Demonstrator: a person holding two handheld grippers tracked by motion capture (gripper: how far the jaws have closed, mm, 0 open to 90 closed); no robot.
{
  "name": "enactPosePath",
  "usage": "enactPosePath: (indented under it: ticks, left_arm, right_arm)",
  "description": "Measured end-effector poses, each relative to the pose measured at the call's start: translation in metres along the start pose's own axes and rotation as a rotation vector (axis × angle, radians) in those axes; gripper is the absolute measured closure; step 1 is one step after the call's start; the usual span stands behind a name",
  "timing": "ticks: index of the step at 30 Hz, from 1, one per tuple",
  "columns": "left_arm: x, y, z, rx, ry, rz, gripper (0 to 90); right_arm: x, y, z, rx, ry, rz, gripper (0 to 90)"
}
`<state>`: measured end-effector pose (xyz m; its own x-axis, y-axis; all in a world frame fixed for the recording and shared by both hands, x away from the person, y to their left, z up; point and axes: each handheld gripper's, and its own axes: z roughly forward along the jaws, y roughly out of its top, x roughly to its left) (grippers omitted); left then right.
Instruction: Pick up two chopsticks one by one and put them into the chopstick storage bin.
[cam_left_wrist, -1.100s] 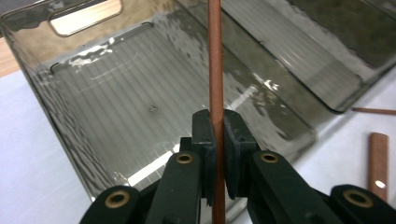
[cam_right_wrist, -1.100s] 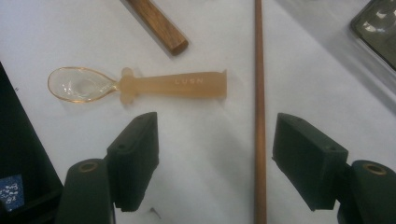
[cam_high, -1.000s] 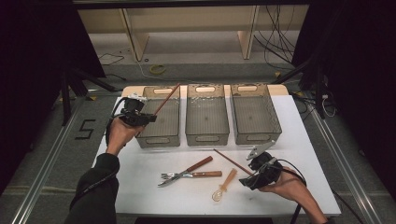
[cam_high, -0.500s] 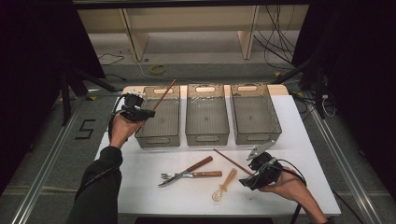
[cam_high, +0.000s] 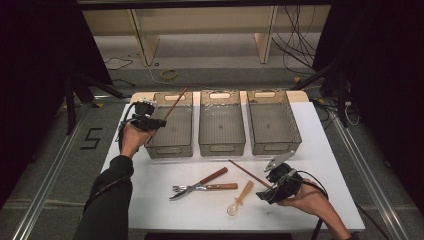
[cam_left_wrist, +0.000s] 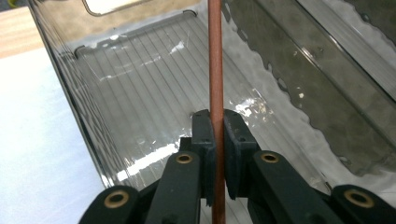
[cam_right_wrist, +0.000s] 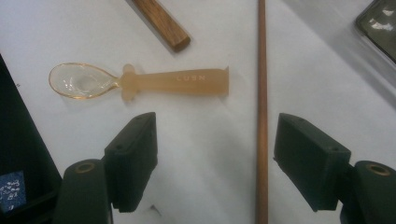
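Observation:
My left gripper (cam_high: 160, 121) is shut on a thin brown chopstick (cam_high: 176, 101) and holds it over the near left corner of the left clear bin (cam_high: 167, 150). In the left gripper view the chopstick (cam_left_wrist: 215, 56) runs up between the closed jaws of my left gripper (cam_left_wrist: 215, 128), above the ribbed bin floor (cam_left_wrist: 140, 93). My right gripper (cam_high: 265, 192) hovers low over the white table at the front right, open. A second chopstick (cam_right_wrist: 261, 93) lies on the table between the wide jaws of my right gripper (cam_right_wrist: 217, 154), nearer the right one.
A translucent amber spoon (cam_right_wrist: 140, 83) lies just ahead of the right jaws, beside a wooden handle end (cam_right_wrist: 161, 21). A fork and a wood-handled knife (cam_high: 200, 187) lie at the table's middle front. The middle bin (cam_high: 221, 147) and the right bin (cam_high: 274, 147) stand in a row.
My left hand has shifted a little and sunk with the chopstick over the left bin. The right hand has stayed where it was.

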<state>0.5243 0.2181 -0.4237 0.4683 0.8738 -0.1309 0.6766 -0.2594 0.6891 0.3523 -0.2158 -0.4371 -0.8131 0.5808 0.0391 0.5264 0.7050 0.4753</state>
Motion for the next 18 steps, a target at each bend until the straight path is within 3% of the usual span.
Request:
enactPosePath:
  ticks: [6, 12, 18]
  left_arm:
    - [0.000, -0.003, 0.006, 0.012, 0.006, -0.007, 83.0]
    - [-0.004, 0.000, 0.001, 0.017, -0.031, -0.015, 60.7]
    - [-0.014, -0.001, -0.014, -0.025, -0.080, -0.011, 40.9]
  right_arm:
    - [0.000, 0.000, -0.001, 0.001, 0.000, -0.001, 30.9]
    - [-0.001, 0.000, -0.001, -0.003, 0.000, -0.001, 30.9]
    - [-0.002, 0.000, -0.004, -0.002, -0.006, 0.016, 31.0]
